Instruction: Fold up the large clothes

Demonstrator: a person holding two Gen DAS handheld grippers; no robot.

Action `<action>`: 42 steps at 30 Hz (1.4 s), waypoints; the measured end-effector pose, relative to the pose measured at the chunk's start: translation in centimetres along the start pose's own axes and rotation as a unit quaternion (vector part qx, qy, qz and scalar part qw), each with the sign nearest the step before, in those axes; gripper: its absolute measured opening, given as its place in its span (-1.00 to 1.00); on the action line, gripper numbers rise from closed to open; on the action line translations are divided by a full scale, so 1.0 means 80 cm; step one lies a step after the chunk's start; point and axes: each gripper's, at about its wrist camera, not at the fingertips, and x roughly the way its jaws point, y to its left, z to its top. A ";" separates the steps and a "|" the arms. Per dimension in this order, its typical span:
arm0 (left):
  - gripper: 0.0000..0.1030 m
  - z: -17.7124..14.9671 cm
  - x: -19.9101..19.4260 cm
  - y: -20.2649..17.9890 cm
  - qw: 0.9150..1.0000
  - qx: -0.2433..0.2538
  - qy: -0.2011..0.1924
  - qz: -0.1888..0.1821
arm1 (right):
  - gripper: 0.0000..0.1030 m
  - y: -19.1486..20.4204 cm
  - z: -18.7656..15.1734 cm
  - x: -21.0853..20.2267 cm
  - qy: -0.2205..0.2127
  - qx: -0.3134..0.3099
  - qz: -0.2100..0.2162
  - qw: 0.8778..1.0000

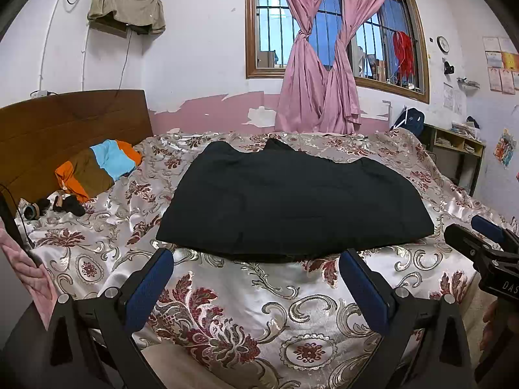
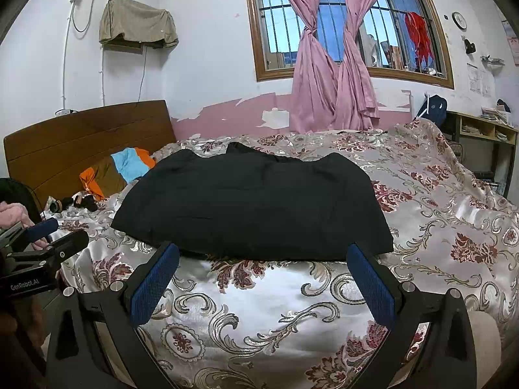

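A large black garment (image 1: 292,201) lies spread flat on the floral bedspread (image 1: 227,304), its near edge folded over. In the right wrist view the same black garment (image 2: 253,204) fills the middle of the bed. My left gripper (image 1: 256,256) is open, its blue pads just short of the garment's near edge, holding nothing. My right gripper (image 2: 262,249) is open too, its tips close to the near edge, nothing between them. The right gripper (image 1: 486,236) also shows at the right edge of the left wrist view, and the left gripper (image 2: 55,233) at the left edge of the right wrist view.
Folded orange, blue and brown cloth (image 1: 97,171) and small dark items (image 1: 65,206) lie by the wooden headboard (image 1: 65,123). Pink curtains (image 1: 321,74) hang at the barred window behind the bed. A shelf unit (image 1: 460,149) stands at the far right.
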 end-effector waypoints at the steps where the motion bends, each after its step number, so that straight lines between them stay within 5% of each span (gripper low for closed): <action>1: 1.00 0.001 0.000 0.001 1.000 0.000 0.000 0.000 | 0.97 0.000 0.000 0.000 0.000 0.000 0.000 1.000; 42: 1.00 -0.004 0.021 0.000 0.999 -0.014 0.042 -0.018 | 0.97 -0.007 0.000 0.001 0.003 0.002 0.005 1.000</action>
